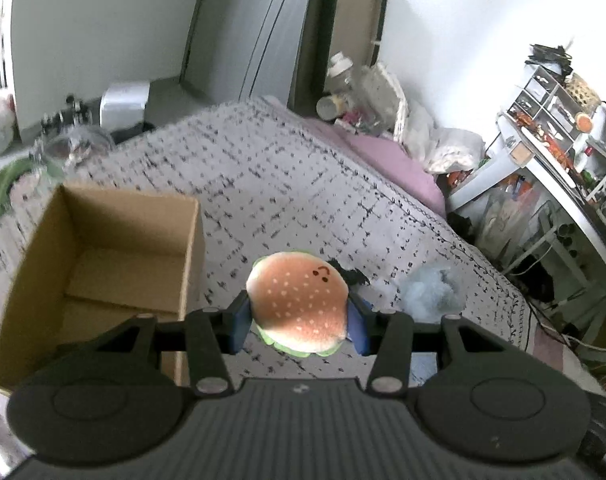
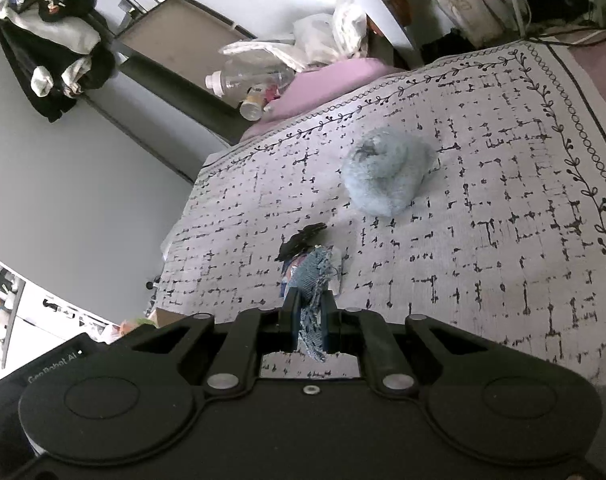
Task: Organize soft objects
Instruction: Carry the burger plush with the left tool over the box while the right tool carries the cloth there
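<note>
My left gripper (image 1: 299,320) is shut on a plush hamburger (image 1: 298,300) with a small face, held above the patterned bedspread (image 1: 263,184). An open cardboard box (image 1: 103,264) stands just to its left, empty inside. My right gripper (image 2: 309,312) is shut on a frayed blue denim scrap (image 2: 313,280), close over the bedspread (image 2: 483,208). A black fabric piece (image 2: 301,238) lies just beyond its tips. A fluffy light-blue ball (image 2: 387,170) lies farther out; it also shows in the left wrist view (image 1: 433,290).
A pink pillow (image 1: 395,160) and plastic bottles (image 1: 339,80) sit at the bed's far edge. A cluttered white desk (image 1: 551,148) stands to the right of the bed. Clothes hang on a grey wardrobe (image 2: 55,48). Cables lie on the floor.
</note>
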`<state>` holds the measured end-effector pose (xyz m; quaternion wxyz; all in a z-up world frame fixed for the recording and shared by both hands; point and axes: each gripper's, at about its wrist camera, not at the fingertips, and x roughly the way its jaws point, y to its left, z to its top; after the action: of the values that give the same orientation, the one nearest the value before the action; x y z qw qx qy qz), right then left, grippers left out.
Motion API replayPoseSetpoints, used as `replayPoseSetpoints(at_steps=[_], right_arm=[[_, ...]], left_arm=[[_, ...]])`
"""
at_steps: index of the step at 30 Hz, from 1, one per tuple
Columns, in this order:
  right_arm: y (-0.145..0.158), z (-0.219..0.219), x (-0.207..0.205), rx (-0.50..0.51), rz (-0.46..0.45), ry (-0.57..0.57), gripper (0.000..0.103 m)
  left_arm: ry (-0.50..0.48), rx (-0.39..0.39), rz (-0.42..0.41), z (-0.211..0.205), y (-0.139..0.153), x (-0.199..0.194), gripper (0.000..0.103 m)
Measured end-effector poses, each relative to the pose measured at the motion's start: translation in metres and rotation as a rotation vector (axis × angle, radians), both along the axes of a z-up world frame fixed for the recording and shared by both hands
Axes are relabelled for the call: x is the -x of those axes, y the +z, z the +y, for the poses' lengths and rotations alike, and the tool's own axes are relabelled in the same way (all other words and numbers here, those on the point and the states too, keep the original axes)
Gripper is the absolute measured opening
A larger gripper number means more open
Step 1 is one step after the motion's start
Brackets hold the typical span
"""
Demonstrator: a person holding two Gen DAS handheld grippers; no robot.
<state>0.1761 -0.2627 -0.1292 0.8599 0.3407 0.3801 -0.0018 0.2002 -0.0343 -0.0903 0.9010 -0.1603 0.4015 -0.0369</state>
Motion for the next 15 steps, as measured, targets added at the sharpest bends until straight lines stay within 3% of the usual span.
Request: replayPoseSetpoints(at_steps=[15], right_arm=[[0.039,0.039,0.021,0.043,-0.077,0.045,0.01]], left_arm=[[0.011,0.001,-0.037,0.045,0.014,0.032,0.048]])
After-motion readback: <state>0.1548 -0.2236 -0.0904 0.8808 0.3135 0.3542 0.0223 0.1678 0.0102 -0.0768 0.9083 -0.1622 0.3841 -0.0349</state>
